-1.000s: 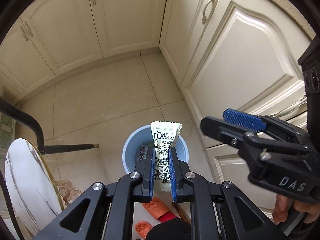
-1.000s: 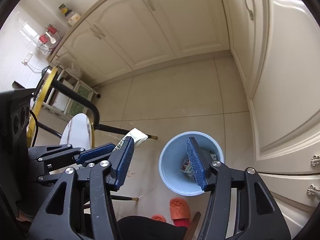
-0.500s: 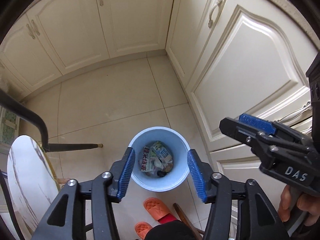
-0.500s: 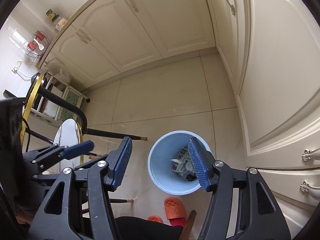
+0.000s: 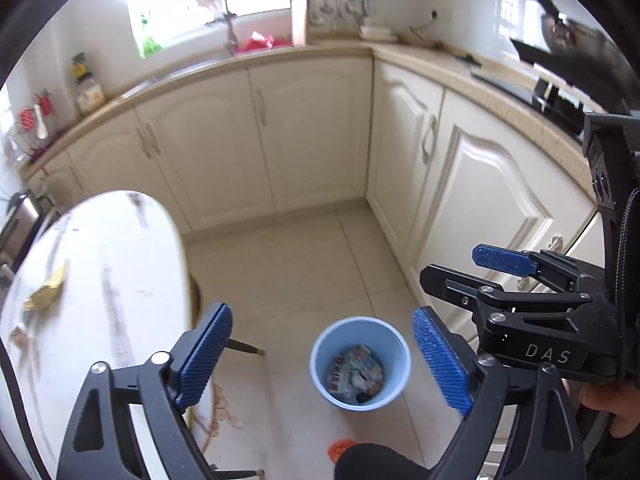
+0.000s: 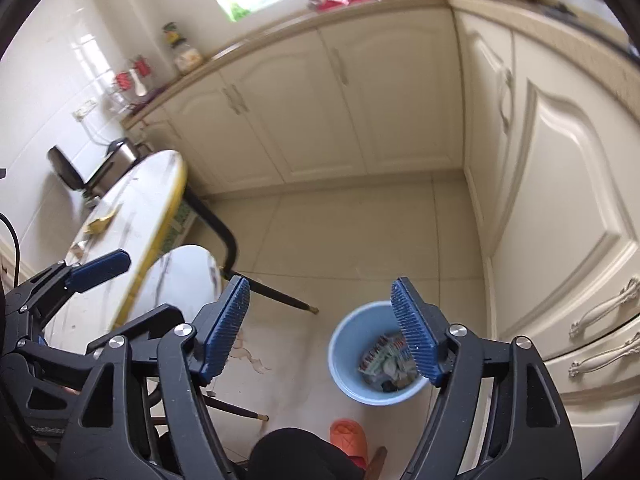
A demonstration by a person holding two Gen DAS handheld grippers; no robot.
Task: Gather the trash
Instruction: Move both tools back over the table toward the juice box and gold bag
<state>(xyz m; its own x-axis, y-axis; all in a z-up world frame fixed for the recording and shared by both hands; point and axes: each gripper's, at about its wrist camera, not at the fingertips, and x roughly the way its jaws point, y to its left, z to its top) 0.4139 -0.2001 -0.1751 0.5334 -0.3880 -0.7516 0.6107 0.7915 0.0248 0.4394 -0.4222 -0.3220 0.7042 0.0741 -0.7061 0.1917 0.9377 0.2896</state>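
A light blue bin (image 5: pixel 398 380) (image 6: pixel 340 356) stands on the tiled floor with several wrappers (image 5: pixel 356 368) (image 6: pixel 384 356) inside. High above it my left gripper (image 5: pixel 322 360) (image 6: pixel 132 292) has its jaws opening wide, and nothing is between them. My right gripper (image 6: pixel 320 332) (image 5: pixel 472 270) hangs beside it on the right, its jaws also opening and empty. On the white marble table (image 5: pixel 100 260) (image 6: pixel 136 200) at the left lie a yellow wrapper (image 5: pixel 46 292) (image 6: pixel 102 220) and a small crumpled scrap (image 5: pixel 18 336) (image 6: pixel 78 248).
Cream cabinets (image 5: pixel 248 140) line the back and right walls under a cluttered counter. A black chair leg (image 6: pixel 280 296) slants across the floor near the bin. A small round marble top (image 6: pixel 180 280) sits below the table. An orange slipper (image 6: pixel 350 438) lies near the bottom edge.
The left gripper let go of the white barcode wrapper over the bin and spread wide. Both grippers rose and tilted up, bringing the table and counter into view. The right jaws widened.
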